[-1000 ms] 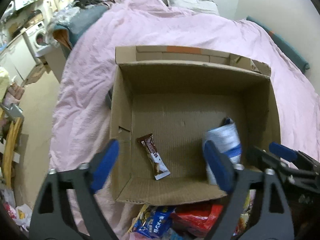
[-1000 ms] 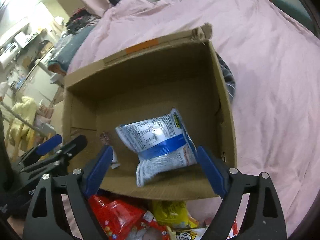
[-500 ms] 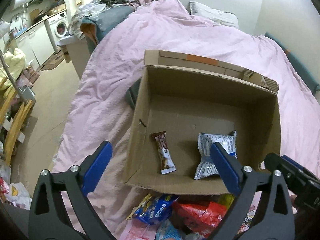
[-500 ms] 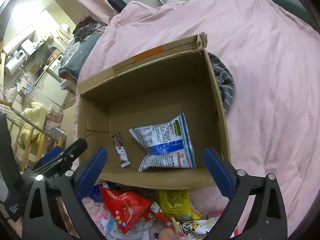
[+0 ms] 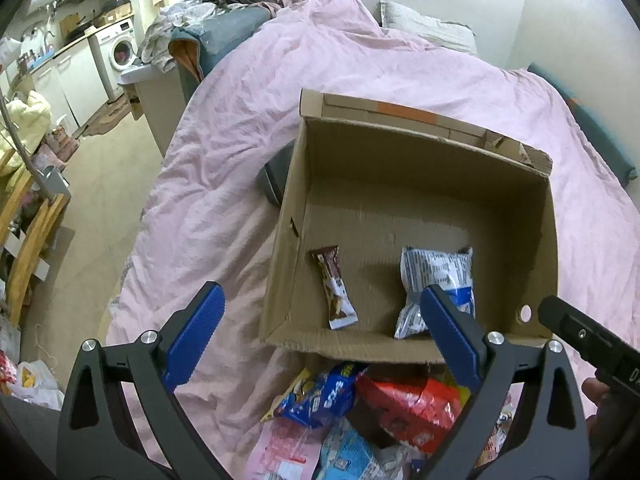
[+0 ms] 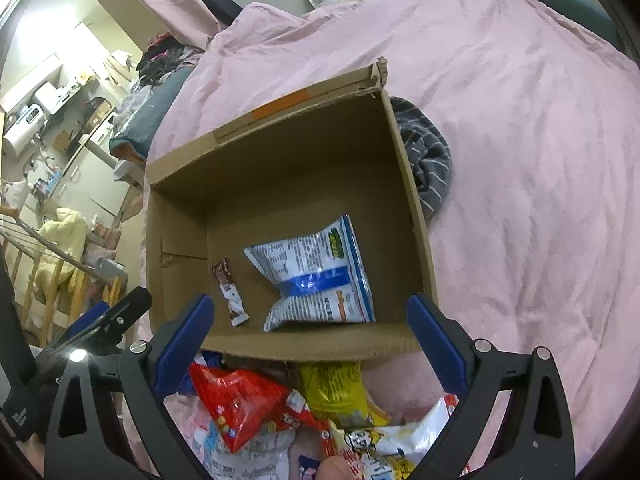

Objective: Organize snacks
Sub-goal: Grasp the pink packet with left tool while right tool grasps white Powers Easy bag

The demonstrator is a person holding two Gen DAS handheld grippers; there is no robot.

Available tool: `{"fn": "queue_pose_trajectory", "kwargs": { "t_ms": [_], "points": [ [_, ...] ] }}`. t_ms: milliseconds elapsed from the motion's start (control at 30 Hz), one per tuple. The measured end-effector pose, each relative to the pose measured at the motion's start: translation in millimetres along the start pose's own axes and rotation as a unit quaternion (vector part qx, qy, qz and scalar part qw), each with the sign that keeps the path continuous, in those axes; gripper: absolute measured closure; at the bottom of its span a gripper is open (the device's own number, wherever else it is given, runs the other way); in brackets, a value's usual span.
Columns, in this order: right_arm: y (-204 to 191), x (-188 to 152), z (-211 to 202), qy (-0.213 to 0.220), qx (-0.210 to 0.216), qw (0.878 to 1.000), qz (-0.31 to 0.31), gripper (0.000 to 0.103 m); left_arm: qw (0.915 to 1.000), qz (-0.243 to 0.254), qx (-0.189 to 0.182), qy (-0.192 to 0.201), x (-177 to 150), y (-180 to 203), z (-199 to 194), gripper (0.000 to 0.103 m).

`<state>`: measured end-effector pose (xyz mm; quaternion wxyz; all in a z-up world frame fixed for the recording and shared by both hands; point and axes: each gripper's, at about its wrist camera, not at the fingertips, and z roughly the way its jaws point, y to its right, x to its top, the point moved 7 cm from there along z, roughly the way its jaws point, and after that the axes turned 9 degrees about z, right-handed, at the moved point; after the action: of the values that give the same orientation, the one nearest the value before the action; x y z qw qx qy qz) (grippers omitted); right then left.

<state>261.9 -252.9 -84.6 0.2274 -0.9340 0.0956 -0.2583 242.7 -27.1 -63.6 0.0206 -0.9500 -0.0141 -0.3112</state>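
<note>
An open cardboard box (image 5: 420,160) (image 6: 280,152) sits on a pink bedspread. On its floor lie a brown snack bar (image 5: 334,286) (image 6: 232,292) and a white-and-blue snack bag (image 5: 436,276) (image 6: 316,276). Loose snacks are piled in front of the box's near wall: a red bag (image 5: 412,404) (image 6: 240,396), a blue pack (image 5: 320,392) and a yellow pack (image 6: 336,388). My left gripper (image 5: 320,300) hovers open over the box's near left corner. My right gripper (image 6: 310,308) hovers open above the near wall. Neither holds anything.
A grey striped cloth (image 6: 428,164) lies against the box's right side. A pillow (image 5: 428,32) is at the bed's head. Left of the bed are bare floor, a wooden rack (image 5: 24,220) and a washing machine (image 5: 120,46).
The white-and-blue bag, tilted up between my right gripper's fingers a second ago, now lies flat in the box. Both grippers have drawn back, and more of the snack pile shows.
</note>
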Motion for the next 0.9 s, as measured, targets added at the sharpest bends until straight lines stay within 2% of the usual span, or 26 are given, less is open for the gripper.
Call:
{"fn": "queue_pose_trajectory", "kwargs": {
  "t_ms": [267, 433, 567, 733, 900],
  "points": [
    [7, -14, -12, 0.006, -0.012, 1.0, -0.009, 0.004, 0.9996, 0.011, -0.02, 0.016, -19, -1, -17, 0.006],
    [7, -24, -22, 0.014, -0.018, 1.0, -0.02, 0.004, 0.9981, 0.043, -0.028, 0.035, -26, 3, -33, 0.006],
    [10, -36, -30, 0.008, -0.001, 1.0, -0.008, 0.004, 0.997, 0.055, -0.032, 0.043, -30, 3, -44, 0.006],
    [21, -48, -41, 0.007, 0.001, 1.0, 0.007, 0.004, 0.9971, 0.039, -0.055, 0.034, -39, -9, -49, 0.006],
    [38, -59, -47, 0.001, -0.001, 0.999, 0.034, 0.004, 0.9981, 0.045, -0.042, 0.004, -58, -23, -40, 0.006]
  ]
}}
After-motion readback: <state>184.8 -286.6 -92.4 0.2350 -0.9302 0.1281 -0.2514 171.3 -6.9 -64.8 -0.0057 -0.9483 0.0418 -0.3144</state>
